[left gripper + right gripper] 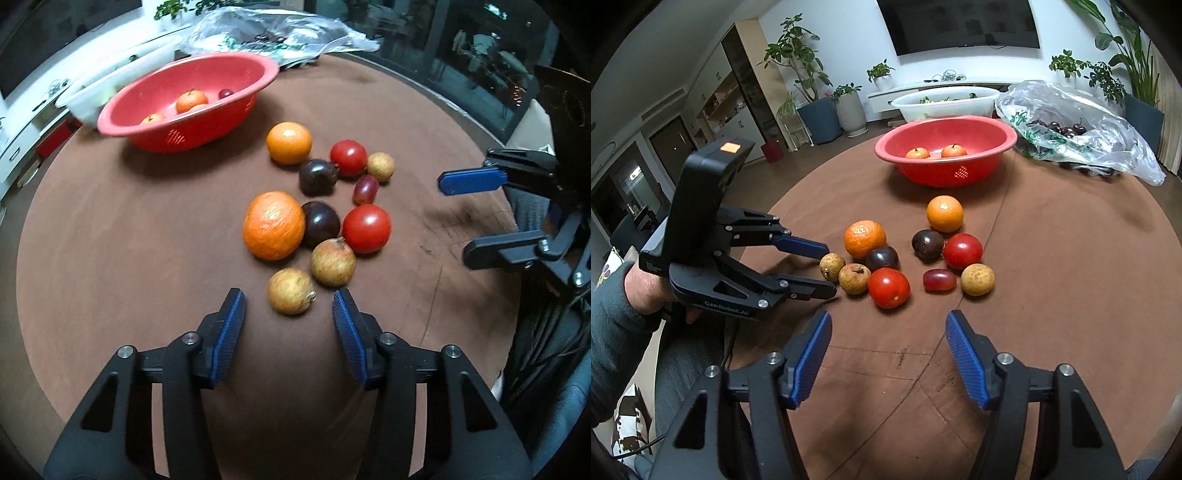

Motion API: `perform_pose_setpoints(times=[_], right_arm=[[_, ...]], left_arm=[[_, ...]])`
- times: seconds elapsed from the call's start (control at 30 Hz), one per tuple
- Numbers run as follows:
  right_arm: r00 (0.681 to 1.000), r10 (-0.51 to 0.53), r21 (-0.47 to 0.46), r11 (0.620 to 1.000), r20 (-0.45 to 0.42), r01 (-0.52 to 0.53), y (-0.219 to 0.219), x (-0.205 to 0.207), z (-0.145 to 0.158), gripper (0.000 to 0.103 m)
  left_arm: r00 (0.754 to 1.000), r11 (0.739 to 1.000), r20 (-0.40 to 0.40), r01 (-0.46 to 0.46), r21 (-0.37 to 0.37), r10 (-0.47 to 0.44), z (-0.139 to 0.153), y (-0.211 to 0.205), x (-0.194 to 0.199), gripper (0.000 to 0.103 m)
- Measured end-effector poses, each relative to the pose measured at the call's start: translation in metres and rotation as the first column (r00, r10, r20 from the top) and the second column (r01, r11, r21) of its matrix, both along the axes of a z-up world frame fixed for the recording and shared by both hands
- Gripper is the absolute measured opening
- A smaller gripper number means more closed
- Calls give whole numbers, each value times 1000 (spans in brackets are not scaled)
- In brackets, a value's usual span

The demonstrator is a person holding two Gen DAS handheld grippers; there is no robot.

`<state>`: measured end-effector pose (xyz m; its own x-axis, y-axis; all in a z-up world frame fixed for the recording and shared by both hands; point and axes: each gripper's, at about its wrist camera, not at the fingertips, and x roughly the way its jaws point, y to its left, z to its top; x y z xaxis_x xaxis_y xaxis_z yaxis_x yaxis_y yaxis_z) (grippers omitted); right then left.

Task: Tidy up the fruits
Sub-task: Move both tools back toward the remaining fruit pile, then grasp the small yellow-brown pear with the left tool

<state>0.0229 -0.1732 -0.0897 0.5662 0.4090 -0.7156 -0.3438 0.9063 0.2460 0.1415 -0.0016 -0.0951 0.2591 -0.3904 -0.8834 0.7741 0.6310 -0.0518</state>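
Loose fruit lies in a cluster on the brown table (129, 240): two oranges (274, 225), two red tomatoes (366, 228), two dark plums (320, 223), a red grape (365, 189) and three tan longans. My left gripper (289, 303) is open, its jaws on either side of the nearest longan (291, 291), apart from it; it also shows in the right wrist view (830, 271). My right gripper (886, 325) is open and empty, short of the cluster; it shows at the right in the left wrist view (452, 218). A red colander (192, 99) holds small oranges and a dark fruit.
A clear plastic bag (1082, 133) with dark cherries lies behind the colander. A white tub (945, 101) stands behind it. The round table's edge curves along the far right (472, 122).
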Motion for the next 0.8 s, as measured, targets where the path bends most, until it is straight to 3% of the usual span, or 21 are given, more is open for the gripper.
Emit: perform_pose_setpoints(times=[0.07,0.37,0.5,0.8], right_arm=[[1000,3,-1,1000,-4,-3,1,0,-1,67],[1000,6,-1,1000,-14,-6,1,2,-3,65],[1000,12,-7,1000,-22,-13,2,3,-5,63],[999,35,-28,999,-20,-36,10,11,-6,59]], left_arm=[[1000,1000,0,11,7,-11,-2,-4,1,39],[999,999,6,42,11,-42,-7,-9,3,33],[999,999,16,36,8,-36,-7,-7,3,24],[1000,1000,26,-14,5,13,-4,-3,3,24]])
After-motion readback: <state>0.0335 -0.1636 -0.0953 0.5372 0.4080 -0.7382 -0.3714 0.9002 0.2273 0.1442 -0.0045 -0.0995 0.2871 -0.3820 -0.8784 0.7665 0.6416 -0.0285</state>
